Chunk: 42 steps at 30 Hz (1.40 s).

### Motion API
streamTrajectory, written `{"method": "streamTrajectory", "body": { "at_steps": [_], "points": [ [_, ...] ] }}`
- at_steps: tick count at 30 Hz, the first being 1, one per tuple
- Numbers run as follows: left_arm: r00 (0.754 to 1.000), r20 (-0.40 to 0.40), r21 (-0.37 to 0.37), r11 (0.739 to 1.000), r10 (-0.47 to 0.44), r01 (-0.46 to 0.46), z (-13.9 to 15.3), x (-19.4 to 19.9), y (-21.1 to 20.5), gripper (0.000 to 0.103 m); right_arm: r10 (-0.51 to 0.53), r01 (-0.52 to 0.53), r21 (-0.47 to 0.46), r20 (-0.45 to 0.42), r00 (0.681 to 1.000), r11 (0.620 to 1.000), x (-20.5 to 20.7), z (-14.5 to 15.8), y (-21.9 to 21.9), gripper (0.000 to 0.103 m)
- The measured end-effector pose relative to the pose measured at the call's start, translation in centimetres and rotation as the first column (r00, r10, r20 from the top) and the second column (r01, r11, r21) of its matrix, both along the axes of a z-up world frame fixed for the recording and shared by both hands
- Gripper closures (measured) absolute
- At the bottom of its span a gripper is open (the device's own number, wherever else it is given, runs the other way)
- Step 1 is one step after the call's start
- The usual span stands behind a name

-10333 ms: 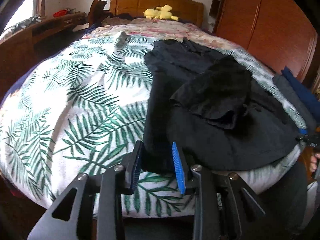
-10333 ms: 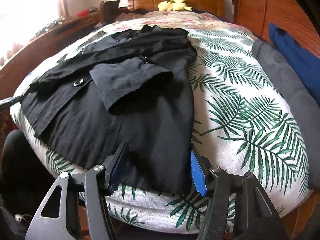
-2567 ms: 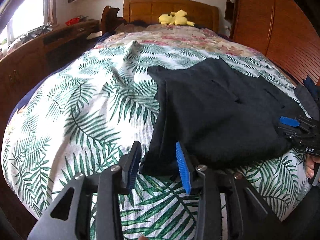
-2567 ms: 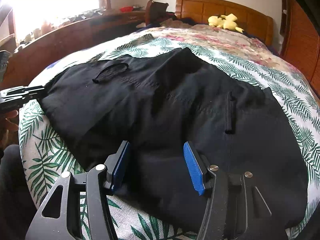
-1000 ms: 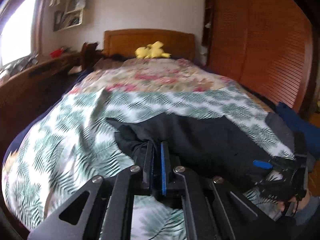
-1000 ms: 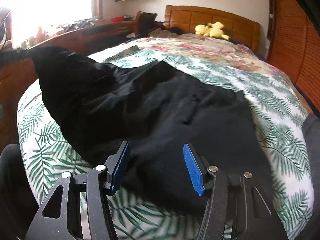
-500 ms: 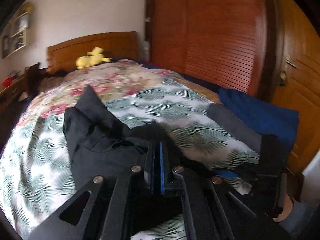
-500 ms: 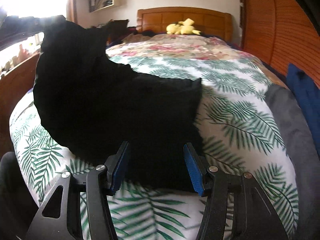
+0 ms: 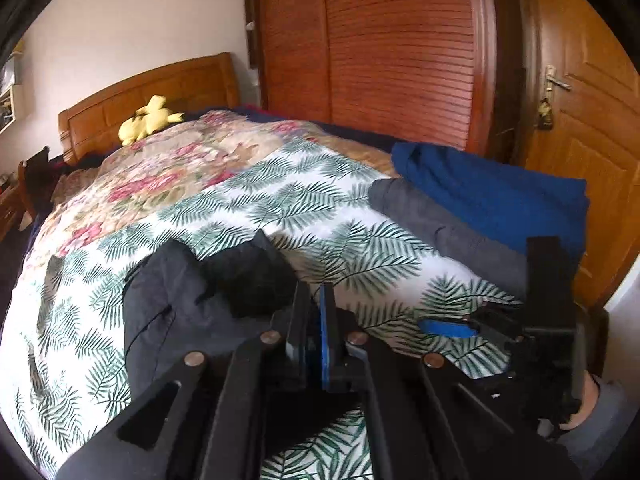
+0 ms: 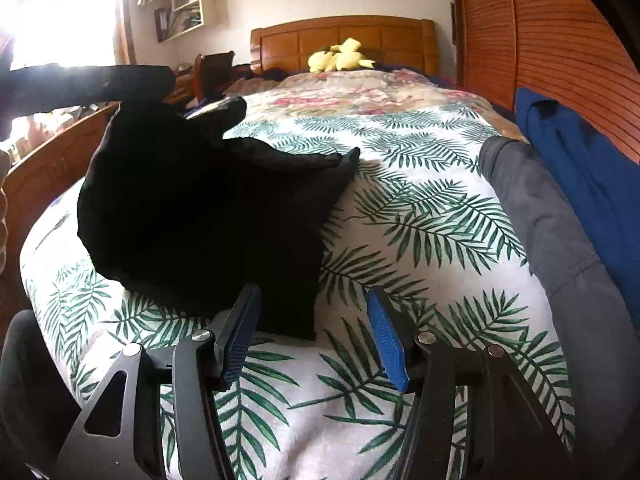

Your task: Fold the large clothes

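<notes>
Only left view shows wooden door [image 9: 580, 152], left tool [image 9: 314, 320] pinching black garment [image 9: 180, 308]

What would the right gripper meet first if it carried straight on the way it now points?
Probably the leaf-print bedspread: the open right gripper points down at it, with the black garment just off its left finger. Depth is hard to judge, so the garment's near corner might brush first.

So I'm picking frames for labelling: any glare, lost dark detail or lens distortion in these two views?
Right wrist view: window blown out at upper left; the backlit black garment reads as a featureless silhouette. Left wrist view: even light, garment folds visible, slight softness. Both: strong fisheye bending, dark corners.
</notes>
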<state>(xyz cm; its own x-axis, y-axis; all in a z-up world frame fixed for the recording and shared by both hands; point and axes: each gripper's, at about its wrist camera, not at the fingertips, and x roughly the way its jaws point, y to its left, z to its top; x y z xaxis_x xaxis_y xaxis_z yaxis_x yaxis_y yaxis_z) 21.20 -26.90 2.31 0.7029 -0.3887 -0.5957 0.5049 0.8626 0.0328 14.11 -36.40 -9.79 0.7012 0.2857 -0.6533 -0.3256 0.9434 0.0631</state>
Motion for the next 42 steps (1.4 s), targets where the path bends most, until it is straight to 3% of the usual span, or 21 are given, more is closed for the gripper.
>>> {"method": "streamTrajectory", "body": {
  "at_steps": [6, 11, 25, 34, 42],
  "points": [
    [0.997, 0.071, -0.005, 1.0, 0.002, -0.002, 2.4, -1.9, 0.8, 0.1, 0.007, -0.007, 0.013, 0.009, 1.0, 1.0, -0.4, 0.3, -0.1, 0.047],
    [0.997, 0.071, -0.031, 0.999, 0.029, -0.027, 2.6, -2.7, 3.7, 0.1, 0.018, -0.019, 0.023, 0.02, 1.0, 1.0, -0.4, 0.7, 0.5, 0.047],
    [0.984, 0.012, -0.046, 0.983, 0.18, -0.179, -3.2, -4.2, 13.8, 0.1, 0.077, -0.093, 0.172, 0.097, 0.992, 0.981, -0.5, 4.8, 3.7, 0.047],
    [0.968, -0.012, -0.079, 0.964, 0.253, -0.253, -6.0, -3.6, 18.4, 0.1, 0.124, -0.134, 0.232, 0.057, 0.991, 0.964, 2.3, 4.2, 7.5, 0.051],
    [0.954, -0.046, -0.119, 0.947, 0.295, -0.299, -8.6, -4.2, 21.7, 0.1, 0.114, -0.115, 0.191, 0.014, 0.993, 0.975, 3.4, 2.5, 9.5, 0.051]
  ]
}}
